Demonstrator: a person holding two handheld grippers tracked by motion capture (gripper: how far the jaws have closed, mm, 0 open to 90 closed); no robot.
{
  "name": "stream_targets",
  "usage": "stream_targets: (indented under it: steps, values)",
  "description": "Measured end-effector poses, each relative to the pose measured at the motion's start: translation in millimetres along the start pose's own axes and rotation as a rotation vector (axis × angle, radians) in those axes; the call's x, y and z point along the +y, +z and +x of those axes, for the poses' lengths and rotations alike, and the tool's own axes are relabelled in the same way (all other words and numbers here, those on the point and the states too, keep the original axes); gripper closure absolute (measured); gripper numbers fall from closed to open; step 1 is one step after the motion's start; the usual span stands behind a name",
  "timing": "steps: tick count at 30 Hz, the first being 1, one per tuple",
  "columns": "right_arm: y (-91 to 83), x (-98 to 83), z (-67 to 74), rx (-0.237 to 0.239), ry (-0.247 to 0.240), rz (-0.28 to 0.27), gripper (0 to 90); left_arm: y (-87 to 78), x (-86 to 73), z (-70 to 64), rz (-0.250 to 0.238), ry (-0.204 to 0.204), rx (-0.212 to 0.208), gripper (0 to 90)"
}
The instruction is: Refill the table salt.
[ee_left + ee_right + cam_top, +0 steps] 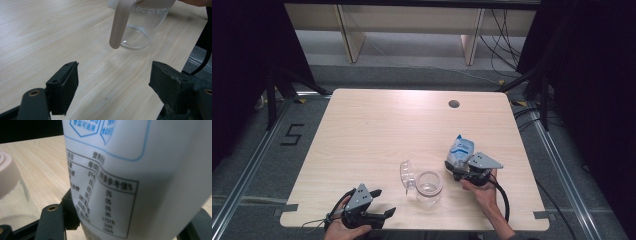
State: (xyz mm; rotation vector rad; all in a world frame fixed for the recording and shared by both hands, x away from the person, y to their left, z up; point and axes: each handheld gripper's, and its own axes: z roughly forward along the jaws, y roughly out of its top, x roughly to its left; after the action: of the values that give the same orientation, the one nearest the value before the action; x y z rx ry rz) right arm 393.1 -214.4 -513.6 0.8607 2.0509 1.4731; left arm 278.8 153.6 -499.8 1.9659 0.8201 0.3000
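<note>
Gripping the white-and-blue bag point(461, 149) right of centre on the desk point(377, 130), the right gripper point(462, 170) pinches it low; it could flop and spill beside the open jar point(428, 188). Left gripper point(379, 202) fingers stand spread, empty.

On the white bag point(130, 177) before my right hand-held gripper I read a black-ruled table in Chinese characters with a percent column: 0% four times, then 1731%. On the floor at nine o'clock from the bench point(362, 125), tape forms a "5" point(292, 135).
</note>
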Motion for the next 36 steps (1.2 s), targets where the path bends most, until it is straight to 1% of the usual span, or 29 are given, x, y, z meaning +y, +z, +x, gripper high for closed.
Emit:
stream_targets:
  steps: [2, 3, 4, 5, 6, 7, 8, 9, 10, 11, 12, 13, 14, 15, 17, 18, 19, 20, 22, 24, 26, 27, 28, 29, 30, 31, 32, 33, 36]
  values:
    - [-0.2, 0.2, 0.6, -0.002, 0.003, 0.000, 37.5, 0.4, -0.2, -0.1, -0.005, 0.000, -0.002, 22.6]
    - [-0.6, 0.6, 0.6, 0.005, -0.002, 0.009, 37.7, 0.7, -0.2, -0.6, -0.010, -0.005, -0.003, 22.6]
    - [0.0, 0.8, 0.7, 0.013, -0.009, 0.011, 37.9, 0.6, -0.1, -0.4, -0.009, 0.000, -0.004, 22.7]
    - [-0.3, 1.3, -0.5, 0.018, -0.035, 0.020, 38.1, -0.4, 0.1, -1.0, 0.005, -0.001, 0.006, 22.7]
    - [0.7, 1.8, -1.2, 0.010, -0.052, 0.005, 38.3, -0.3, -0.2, -2.0, 0.004, -0.016, 0.007, 22.7]
    - [0.2, 1.9, 0.6, 0.004, -0.032, 0.010, 38.5, -0.3, -0.2, -2.1, 0.003, -0.017, 0.006, 22.7]
    - [-0.7, 1.9, 2.9, 0.011, -0.002, 0.030, 38.6, -0.4, 0.0, -1.8, 0.004, -0.009, 0.006, 22.8]
    - [0.2, 2.7, 0.8, 0.003, -0.037, 0.017, 38.9, -0.4, 0.0, -1.7, 0.004, -0.007, 0.006, 22.8]
    - [1.4, 3.2, 0.0, 0.009, -0.065, 0.002, 39.0, -0.5, 0.0, -1.9, 0.004, -0.011, 0.006, 22.8]
    - [0.6, 3.6, 2.0, 0.001, -0.051, 0.018, 39.1, -0.5, 0.1, -1.9, 0.004, -0.011, 0.005, 22.8]
    - [0.6, 4.6, 2.7, 0.009, -0.069, 0.029, 39.1, -0.5, 0.2, -2.0, 0.003, -0.009, 0.005, 22.8]
    - [2.0, 6.3, 1.7, 0.012, -0.105, 0.031, 39.2, -0.6, 0.3, -2.0, 0.004, -0.007, 0.005, 22.9]
    - [2.6, 7.3, 2.1, 0.023, -0.120, 0.040, 39.3, -0.6, 0.2, -2.1, 0.005, -0.007, 0.005, 22.9]
    - [3.5, 8.3, 1.7, 0.006, -0.144, 0.027, 39.3, -0.7, 0.1, -2.1, 0.006, -0.006, 0.005, 22.9]
    - [6.2, 9.3, 1.6, 0.009, -0.170, 0.020, 39.3, -0.4, 0.0, -2.0, 0.003, -0.011, 0.006, 22.9]
    - [6.9, 9.5, 3.0, 0.005, -0.167, 0.019, 39.3, -0.5, 0.0, -1.8, 0.004, -0.010, 0.006, 23.0]
    - [6.7, 10.7, 2.8, 0.019, -0.185, 0.031, 39.4, -0.4, 0.0, -1.9, 0.003, -0.012, 0.006, 22.9]
    - [7.1, 11.1, 3.7, 0.017, -0.185, 0.031, 39.4, -0.4, 0.0, -1.9, 0.003, -0.011, 0.006, 22.9]
    - [8.2, 12.0, 2.5, 0.012, -0.228, 0.032, 39.5, -0.3, 0.1, -2.0, 0.003, -0.009, 0.004, 23.0]
    - [8.2, 12.8, 3.1, 0.004, -0.224, 0.028, 39.5, -0.3, 0.2, -2.0, 0.002, -0.008, 0.004, 23.0]
    - [7.8, 14.0, 2.5, 0.011, -0.230, 0.033, 39.5, -0.4, 0.3, -2.2, 0.004, -0.007, 0.004, 23.0]
    - [8.5, 13.8, 4.3, 0.012, -0.212, 0.012, 39.6, -0.6, 0.2, -2.2, 0.004, -0.006, 0.004, 23.0]
    - [7.8, 15.2, 2.3, 0.016, -0.233, 0.013, 39.5, -0.7, 0.3, -2.2, 0.005, -0.007, 0.005, 23.0]
    - [6.6, 16.1, 1.7, 0.014, -0.230, 0.020, 39.5, -0.6, 0.2, -2.1, 0.005, -0.008, 0.004, 22.9]
    - [6.8, 17.1, 0.9, 0.012, -0.244, 0.015, 39.5, -0.6, 0.2, -2.1, 0.004, -0.008, 0.005, 23.0]
    - [6.2, 18.8, -0.4, 0.008, -0.257, 0.019, 39.6, -0.5, 0.2, -2.1, 0.004, -0.008, 0.004, 23.0]
    - [6.2, 19.7, -1.5, -0.007, -0.275, 0.013, 39.6, -0.4, 0.2, -2.1, 0.004, -0.007, 0.004, 22.9]
    - [4.3, 21.4, -1.2, 0.002, -0.254, 0.012, 39.6, -0.4, 0.2, -2.1, 0.004, -0.007, 0.004, 22.9]
    - [3.0, 24.6, -2.6, -0.013, -0.261, -0.009, 39.6, -0.2, 0.2, -2.3, 0.005, -0.007, 0.004, 22.9]
